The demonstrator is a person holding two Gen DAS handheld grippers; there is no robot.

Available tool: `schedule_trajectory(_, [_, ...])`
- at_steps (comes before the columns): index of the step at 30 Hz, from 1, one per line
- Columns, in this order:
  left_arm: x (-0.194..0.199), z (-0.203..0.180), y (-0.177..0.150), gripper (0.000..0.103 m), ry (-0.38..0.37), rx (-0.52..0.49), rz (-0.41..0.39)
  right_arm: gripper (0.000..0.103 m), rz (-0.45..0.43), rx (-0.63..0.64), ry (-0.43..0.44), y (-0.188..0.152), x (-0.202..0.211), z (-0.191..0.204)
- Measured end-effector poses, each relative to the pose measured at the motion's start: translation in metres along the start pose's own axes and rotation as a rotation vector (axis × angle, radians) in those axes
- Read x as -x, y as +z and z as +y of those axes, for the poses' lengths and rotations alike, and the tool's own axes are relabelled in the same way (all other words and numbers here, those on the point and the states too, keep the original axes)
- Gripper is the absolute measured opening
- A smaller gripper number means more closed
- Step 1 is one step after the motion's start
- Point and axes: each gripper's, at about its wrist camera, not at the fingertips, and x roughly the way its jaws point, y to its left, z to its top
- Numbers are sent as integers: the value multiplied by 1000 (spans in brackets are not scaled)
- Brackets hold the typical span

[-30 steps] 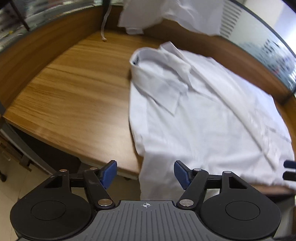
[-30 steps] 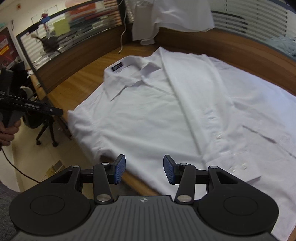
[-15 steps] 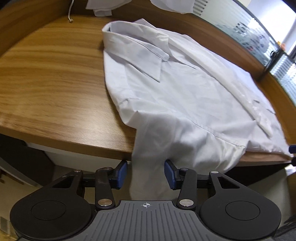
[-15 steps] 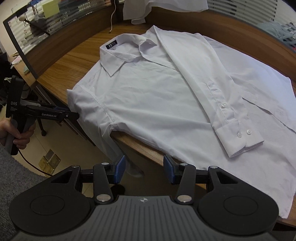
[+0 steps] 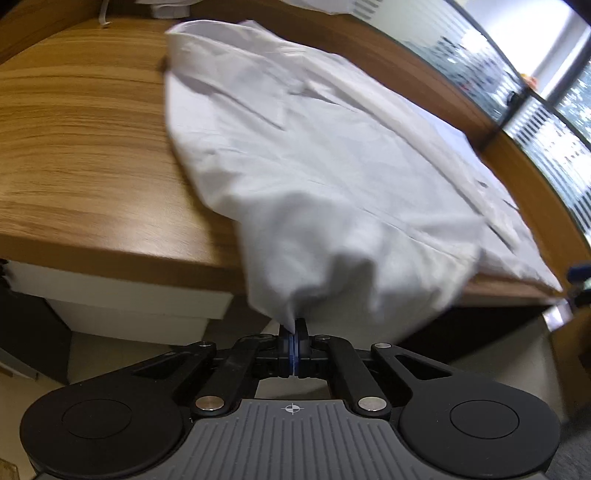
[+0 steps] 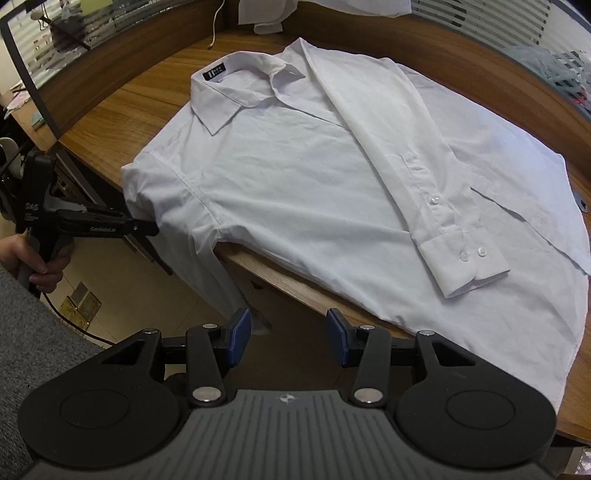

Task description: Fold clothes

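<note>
A white dress shirt [image 6: 295, 177] lies spread face up on the wooden bench [image 6: 147, 99], collar [image 6: 236, 92] toward the far left corner with a dark label inside it, and one long sleeve [image 6: 406, 162] folded diagonally across the chest, its buttoned cuff [image 6: 469, 266] resting near the bench's near edge. No box, basket or other container shows in either view. The shirt's near shoulder and its other sleeve [image 6: 207, 266] spill over the front edge of the bench and hang toward the floor; the hem at the right also reaches the front edge. To the left of the collar the bench top is bare wood, bounded by a raised wooden back wall [image 6: 110, 55] that curves round behind the shirt; more white cloth [image 6: 266, 14] is heaped against that wall at the far end, next to a thin white cord [image 6: 216, 26]. The left tool [image 5: 294, 334] sits below the front edge with its blue pads pressed fully together, pinching a bunched fold of the hanging sleeve [image 5: 317, 266]; in the right wrist view it appears at the left, gripped by a hand [image 6: 40, 266], its tip touching the shirt at the shoulder. The right tool [image 6: 289, 339] hovers off the front edge, jaws wide apart, with nothing between them and touching no cloth.
</note>
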Motion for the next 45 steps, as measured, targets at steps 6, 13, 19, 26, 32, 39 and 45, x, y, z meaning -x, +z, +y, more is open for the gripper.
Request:
schedule_trajectory(6, [23,-19,2,3,-30,-27,27,51,-31,-19,32,0,-1,-1])
schedule_trajectory(13, [47,-20,24,3,-74,-17,66,51,-83,-88,118,-9,-31,25])
schedule_trajectory(19, [64,-22,51,3,-118,-22,111,57,-140,-158,197,-20,-65,47])
schedule_trajectory(26, [78,-27,80,3,-147,-91,152,74,-276,-262,289,-35,-117,55])
schedule_trajectory(32, [81,-30,96,3,-166,-103,156,77,-380,-275,319,-43,-159,60])
schedule_trajectory(39, [84,-29,102,3,-177,-109,158,2,-405,-314,521,-56,-181,63])
schedule_trajectory(45, [89,-23,109,3,-144,-77,155,2,-430,-268,639,-66,-116,68])
